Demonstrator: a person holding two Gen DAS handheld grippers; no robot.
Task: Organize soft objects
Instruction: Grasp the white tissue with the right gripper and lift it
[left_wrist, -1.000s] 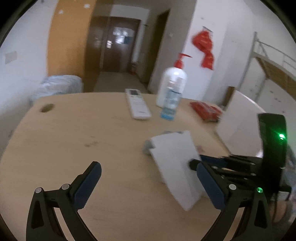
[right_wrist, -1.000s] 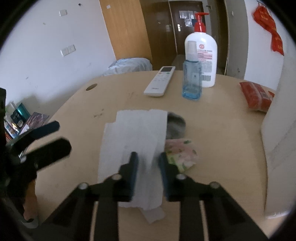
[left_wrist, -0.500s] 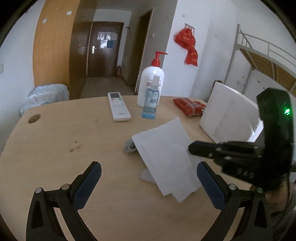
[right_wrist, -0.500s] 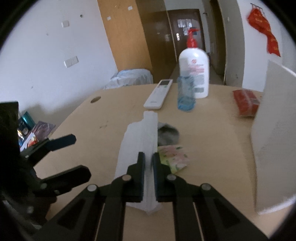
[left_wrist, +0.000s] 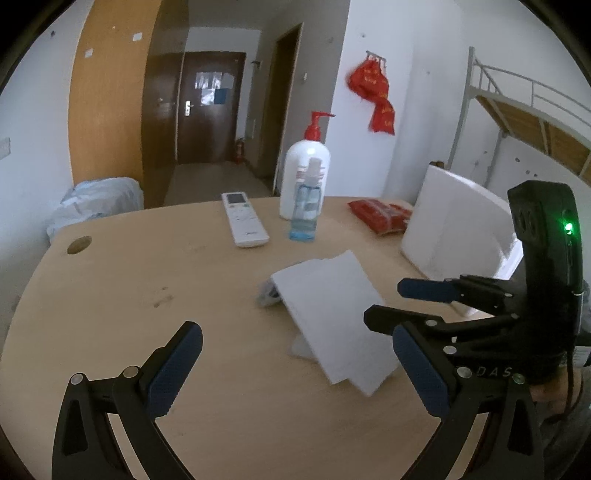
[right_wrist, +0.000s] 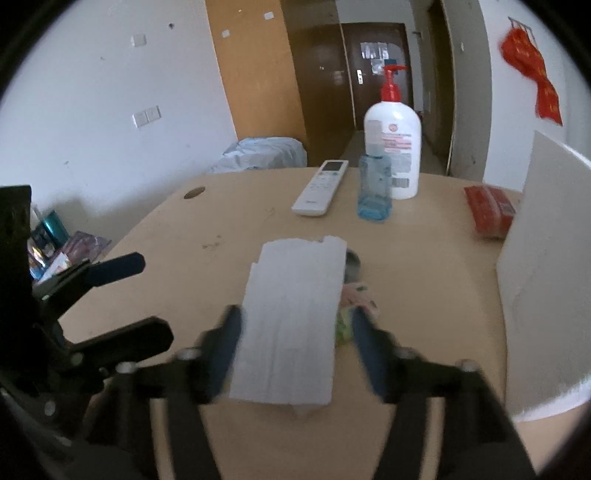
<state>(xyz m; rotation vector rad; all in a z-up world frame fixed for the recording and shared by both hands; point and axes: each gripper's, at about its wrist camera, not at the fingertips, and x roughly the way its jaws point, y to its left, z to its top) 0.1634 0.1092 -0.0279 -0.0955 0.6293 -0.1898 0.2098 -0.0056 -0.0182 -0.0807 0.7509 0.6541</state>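
The right tool (right_wrist: 295, 343) is spreading its jaws right now, and the white tissue sheet (right_wrist: 295, 317) sits between the two fingers, no pad pressing on it: let go! In the left wrist view the same tool (left_wrist: 384, 302) comes in from the right with a clear gap between its blue-padded fingers (left_wrist: 424, 290), tips at the sheet's near edge. The left tool (left_wrist: 291, 362) is wide apart too, gripping nothing, bare table (left_wrist: 147, 280) between its pads.

The tissue sheet (left_wrist: 332, 317) lies near the middle of the table, draped over a small pile. Poking out from under it on the far side is a grey bundle (right_wrist: 352, 264), and on the right a little floral packet (right_wrist: 354, 306), both partly hidden.

Further back: a white remote (right_wrist: 320, 187), a small blue spray bottle (right_wrist: 373, 190) just in front of a big white pump bottle (right_wrist: 393, 147), a red packet (right_wrist: 489, 214) off to the right, and a white board (right_wrist: 543, 280) standing at the right edge.
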